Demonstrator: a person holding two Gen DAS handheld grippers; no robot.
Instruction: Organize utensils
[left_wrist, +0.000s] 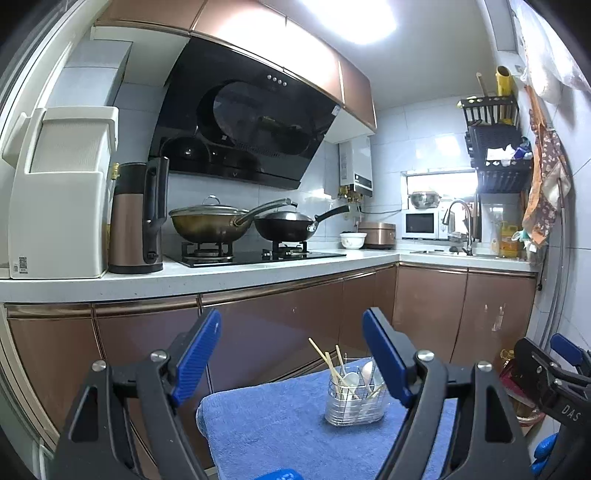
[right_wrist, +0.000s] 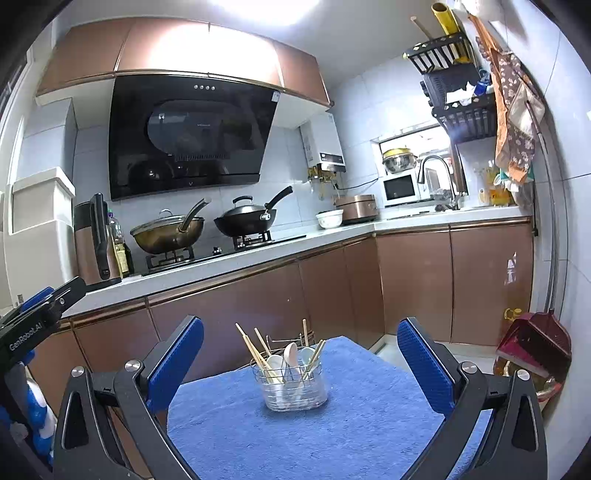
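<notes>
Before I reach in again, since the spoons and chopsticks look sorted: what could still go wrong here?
The chopsticks lean out past the rim of the utensil holder, so either open gripper could snag them. The holder looks light and could tip on the soft blue towel. It also stands towards the towel's far edge, so a nudge might push it off.
</notes>
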